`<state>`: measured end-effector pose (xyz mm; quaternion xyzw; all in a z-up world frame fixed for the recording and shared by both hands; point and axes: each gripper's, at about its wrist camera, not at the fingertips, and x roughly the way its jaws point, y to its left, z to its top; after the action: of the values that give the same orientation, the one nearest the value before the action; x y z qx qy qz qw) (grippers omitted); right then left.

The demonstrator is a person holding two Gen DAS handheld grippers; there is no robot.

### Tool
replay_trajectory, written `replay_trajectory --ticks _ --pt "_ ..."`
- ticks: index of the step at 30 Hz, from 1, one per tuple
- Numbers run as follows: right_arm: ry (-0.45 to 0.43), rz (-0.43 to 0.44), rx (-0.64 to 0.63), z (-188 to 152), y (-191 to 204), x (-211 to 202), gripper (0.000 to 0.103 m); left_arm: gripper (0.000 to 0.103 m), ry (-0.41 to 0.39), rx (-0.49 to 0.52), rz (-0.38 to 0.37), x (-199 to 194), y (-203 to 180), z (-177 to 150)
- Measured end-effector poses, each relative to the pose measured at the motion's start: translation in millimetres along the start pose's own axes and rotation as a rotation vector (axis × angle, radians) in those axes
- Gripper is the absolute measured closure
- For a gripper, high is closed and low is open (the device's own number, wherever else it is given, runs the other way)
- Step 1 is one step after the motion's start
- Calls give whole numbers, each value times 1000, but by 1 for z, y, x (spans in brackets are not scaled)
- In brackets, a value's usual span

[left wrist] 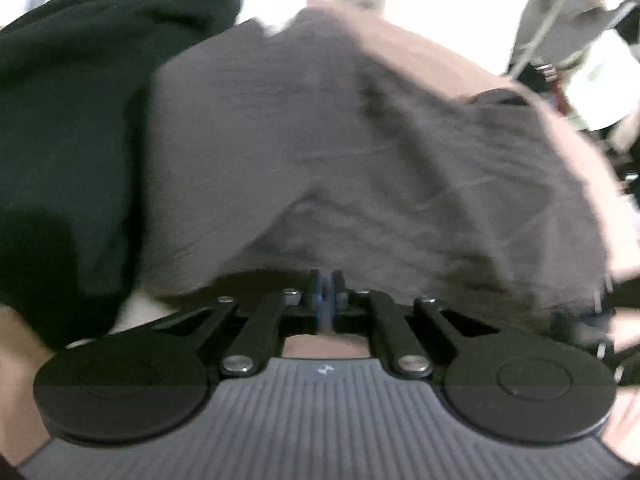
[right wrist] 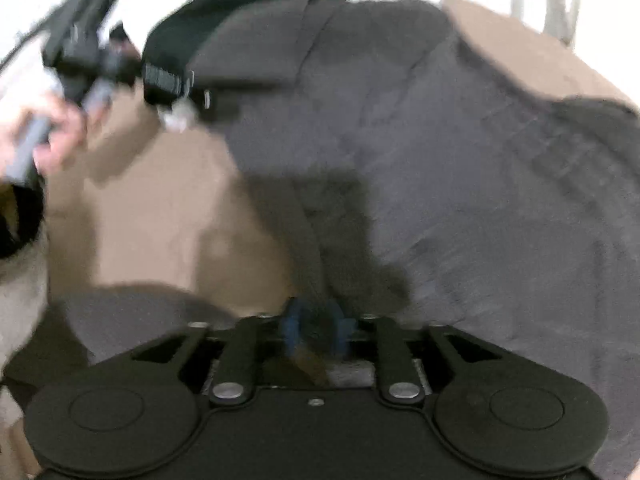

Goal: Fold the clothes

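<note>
Grey garment (left wrist: 320, 140) lay spread over a tan surface (right wrist: 152, 208), with a dark green garment (left wrist: 68, 120) beside it. Left gripper (left wrist: 327, 280) was pinched shut on the grey cloth's near edge. Right gripper (right wrist: 316, 320) stood partly apart over the cloth; blur hid any grip. A hand (right wrist: 44, 140) held the left gripper's handle.

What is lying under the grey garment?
The grey garment lies spread on a tan surface, bare beside it. At its far edge it overlaps a black garment. Anything else beneath is covered by the cloth.
</note>
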<state>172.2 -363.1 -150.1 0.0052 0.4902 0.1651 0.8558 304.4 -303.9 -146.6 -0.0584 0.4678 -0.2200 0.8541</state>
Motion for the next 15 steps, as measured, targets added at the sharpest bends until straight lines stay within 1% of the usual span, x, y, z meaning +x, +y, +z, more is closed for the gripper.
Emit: replay_trajectory --ticks 2,3,4,6,7,9,10,13,14,15 --pt "-71 -63 59 22 -34 -19 29 90 -59 19 -26 -3 -13 6" --pt "-107 -94 89 33 -52 -29 27 85 -86 26 -39 -2 -18 10" --pt "-135 -129 131 45 -71 -36 27 83 -109 26 -54 4 -22 15" --pt "-157 -218 258 74 -120 -40 27 83 -135 16 -68 19 -29 24" --pt "-162 -269 297 86 -143 -40 27 83 -138 16 -78 29 -31 24" --pt "-150 -400 324 114 -186 -30 27 83 -141 21 -99 46 -36 24" --pt "-142 -457 342 124 -204 -23 27 83 -131 35 -102 52 -37 19" --pt "-138 -567 369 145 -242 1 27 83 -103 82 -67 63 -23 -2" --pt "-109 -588 366 147 -249 11 27 83 -81 71 -56 68 -17 -6" --pt "-61 -608 362 147 -255 24 33 83 -66 55 -56 72 -11 -9"
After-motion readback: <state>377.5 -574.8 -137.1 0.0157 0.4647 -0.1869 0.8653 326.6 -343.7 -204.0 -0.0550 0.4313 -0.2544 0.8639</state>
